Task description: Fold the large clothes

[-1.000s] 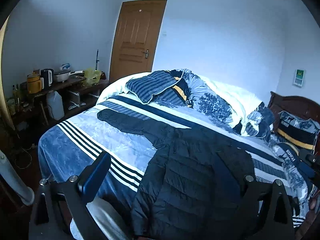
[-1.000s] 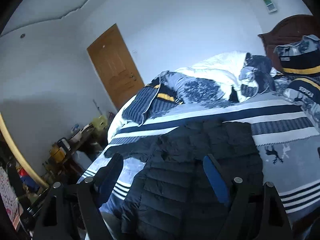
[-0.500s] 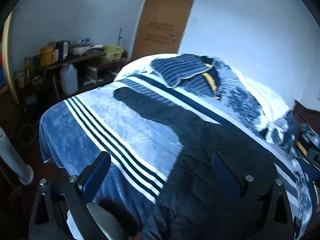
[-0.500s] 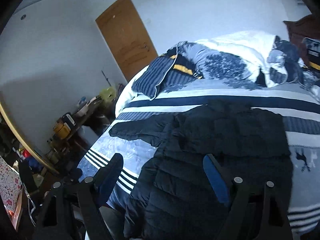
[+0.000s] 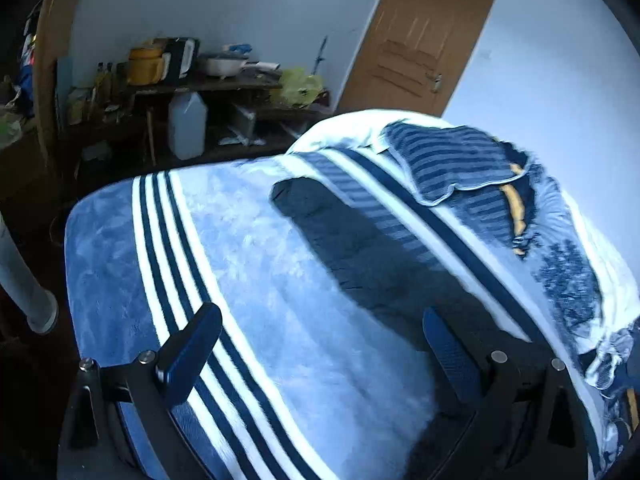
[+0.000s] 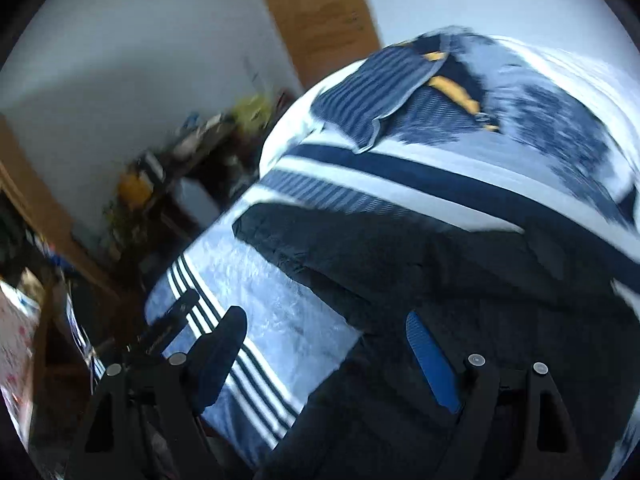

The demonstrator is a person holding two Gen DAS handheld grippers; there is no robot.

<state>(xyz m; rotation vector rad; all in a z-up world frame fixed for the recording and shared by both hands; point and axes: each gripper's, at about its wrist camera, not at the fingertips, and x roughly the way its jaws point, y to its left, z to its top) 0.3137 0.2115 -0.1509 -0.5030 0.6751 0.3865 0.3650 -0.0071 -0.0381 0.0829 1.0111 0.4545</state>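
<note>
Both the left gripper point(image 5: 320, 356) and right gripper point(image 6: 332, 354) stand apart, empty. Risk: pinching the bed blanket point(image 5: 256, 264) together with the jacket point(image 6: 440, 280) sleeve.

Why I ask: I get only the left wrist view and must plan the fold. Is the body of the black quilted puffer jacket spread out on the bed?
Observer: Yes. In the right wrist view the black quilted puffer jacket has its body spread broad across the blue-and-white striped fleece blanket. Blur hides any creases.
Operator: Is anything gripping it on that side?
Observer: No. The right gripper has its jaws wide apart, with nothing between them.
Operator: What lies under it?
Observer: The jacket's near edge, where it meets the blanket.
</note>
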